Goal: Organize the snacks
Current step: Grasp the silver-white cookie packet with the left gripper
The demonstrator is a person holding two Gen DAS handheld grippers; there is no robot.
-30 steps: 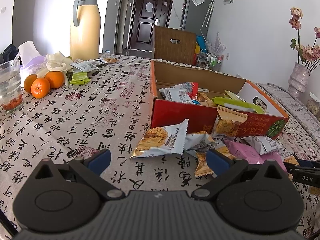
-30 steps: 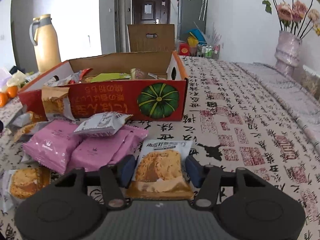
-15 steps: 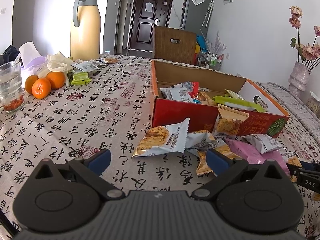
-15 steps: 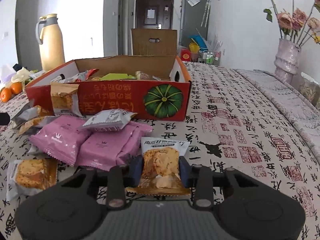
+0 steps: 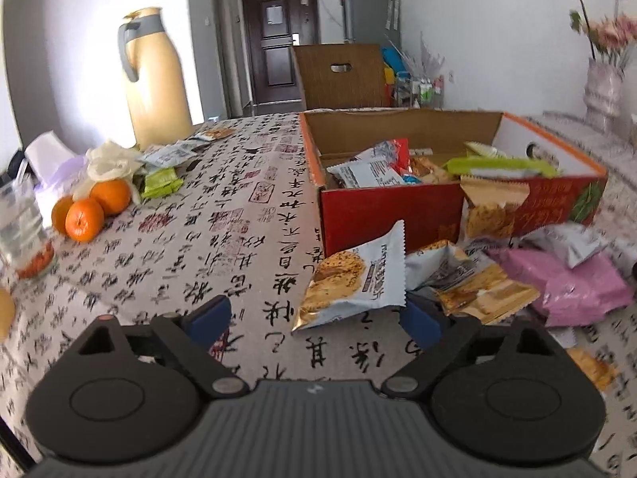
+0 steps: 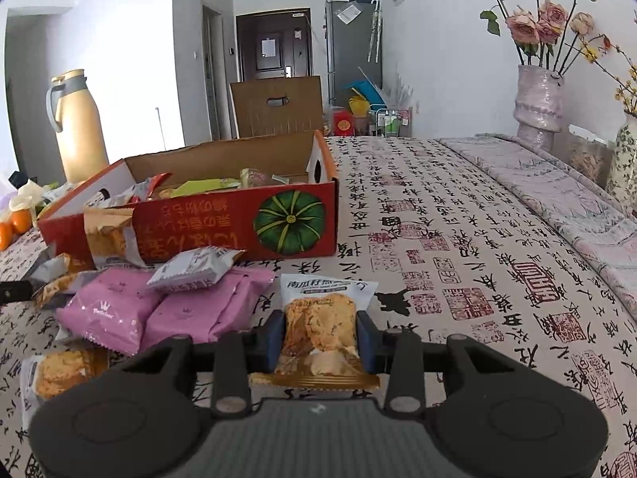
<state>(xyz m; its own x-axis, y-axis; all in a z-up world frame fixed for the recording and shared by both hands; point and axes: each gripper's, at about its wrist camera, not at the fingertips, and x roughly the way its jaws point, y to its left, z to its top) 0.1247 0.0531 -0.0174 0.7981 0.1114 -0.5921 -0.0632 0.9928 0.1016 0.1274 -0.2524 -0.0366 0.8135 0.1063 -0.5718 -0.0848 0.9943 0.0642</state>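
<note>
1. Three oranges [image 5: 84, 219] beside a glass.
2. Two pink snack packs [image 6: 107, 312] lying side by side.
3. One red cardboard box [image 6: 239, 227] holding snacks.
4. One yellow thermos jug [image 5: 157, 79].
5. One glass [image 5: 22, 231] at left edge.
6. Two vases [image 6: 537, 103] on the right.

Glass jar [image 5: 22, 231]: cut off by the left edge of the left wrist view. Flowers [image 5: 605, 20] at far right: blurred. Pink packets [image 5: 573, 279]: smeared; print unreadable. Oranges [image 6: 16, 223]: cropped at left.
</note>
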